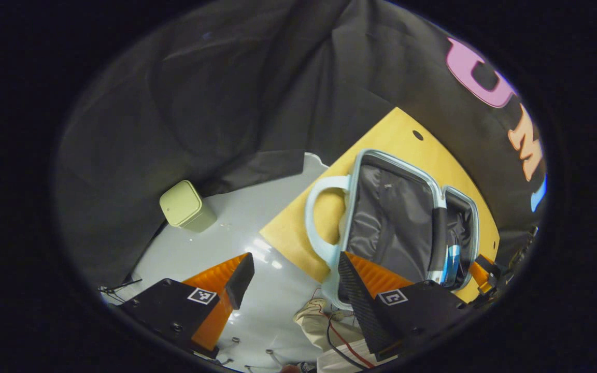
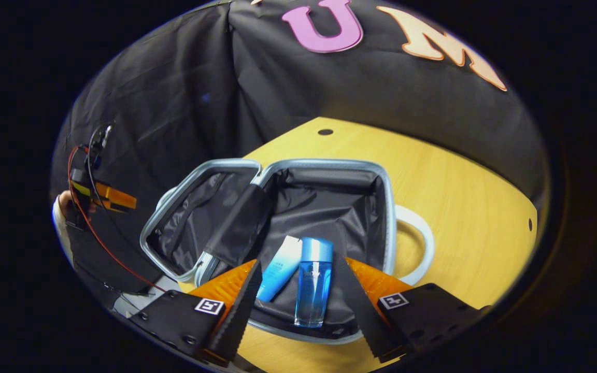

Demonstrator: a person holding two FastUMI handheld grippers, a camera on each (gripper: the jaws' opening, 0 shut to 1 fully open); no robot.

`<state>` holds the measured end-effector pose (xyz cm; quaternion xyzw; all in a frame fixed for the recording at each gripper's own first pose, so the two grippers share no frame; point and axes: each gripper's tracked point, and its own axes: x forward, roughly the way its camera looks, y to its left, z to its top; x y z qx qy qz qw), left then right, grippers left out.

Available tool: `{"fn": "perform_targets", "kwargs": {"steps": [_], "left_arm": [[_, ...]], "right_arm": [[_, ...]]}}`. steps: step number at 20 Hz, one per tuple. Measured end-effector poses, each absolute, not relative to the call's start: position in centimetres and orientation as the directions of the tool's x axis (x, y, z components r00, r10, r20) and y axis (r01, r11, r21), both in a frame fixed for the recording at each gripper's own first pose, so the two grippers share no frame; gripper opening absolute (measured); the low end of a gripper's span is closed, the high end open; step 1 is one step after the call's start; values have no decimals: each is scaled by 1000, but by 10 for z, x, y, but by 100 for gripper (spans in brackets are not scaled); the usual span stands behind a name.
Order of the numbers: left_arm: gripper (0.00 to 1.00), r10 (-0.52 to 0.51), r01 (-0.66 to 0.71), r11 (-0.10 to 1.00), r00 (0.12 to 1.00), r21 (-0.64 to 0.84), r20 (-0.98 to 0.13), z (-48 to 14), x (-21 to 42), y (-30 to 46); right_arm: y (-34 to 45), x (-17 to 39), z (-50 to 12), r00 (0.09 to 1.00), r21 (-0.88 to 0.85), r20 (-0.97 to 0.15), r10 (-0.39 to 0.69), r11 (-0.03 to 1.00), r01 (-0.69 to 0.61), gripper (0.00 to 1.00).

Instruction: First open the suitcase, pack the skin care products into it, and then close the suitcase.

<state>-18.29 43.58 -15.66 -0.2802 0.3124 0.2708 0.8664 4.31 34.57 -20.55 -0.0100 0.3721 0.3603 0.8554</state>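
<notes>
Now the pale blue hard-shell suitcase (image 2: 278,217) lies open on the yellow wooden tabletop (image 2: 459,207), both halves spread flat and showing their dark grey fabric lining. In the right gripper view, two skin care products rest in the near half: a blue glass bottle (image 2: 313,282) lying lengthwise, and just beside it, touching along one side, a white and blue tube (image 2: 280,274). A dark fabric flap (image 2: 239,228) runs along the hinge between the two halves. The suitcase's white loop handle (image 2: 420,243) sticks out to the side over the wood.

The right gripper (image 2: 296,295) hovers over the near rim of the case with its black and orange fingers spread wide, nothing between them; the bottle and tube show through the gap. The left gripper (image 1: 293,280) is held out past the handle end of the suitcase, its fingers likewise spread apart and empty. Beneath it lies the grey floor (image 1: 215,243), where a small pale green square bin (image 1: 187,205) stands near the black cloth wall
</notes>
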Motion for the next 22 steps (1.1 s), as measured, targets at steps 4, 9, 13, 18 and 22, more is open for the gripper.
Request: {"fn": "perform_targets", "kwargs": {"steps": [4, 9, 13, 18, 22], "left_arm": [[97, 268, -643, 671, 675, -370, -687, -172, -165, 458], [96, 224, -629, 649, 696, -428, -683, -190, -131, 466], [96, 183, -617, 622, 713, -482, -677, -199, -110, 464], [85, 123, -589, 620, 726, -519, -677, -208, -97, 455], [43, 131, -605, 623, 705, -495, -697, -214, -97, 457]], "right_arm": [[319, 60, -156, 589, 277, -532, 609, 782, -558, 98], [248, 78, -107, 749, 221, -427, 506, 862, -457, 98], [184, 89, -89, 837, 155, -390, 383, 924, -350, 98], [134, 87, -86, 879, 137, -382, 287, 958, -253, 98], [115, 82, -98, 882, 99, -401, 248, 969, -227, 98]]}}
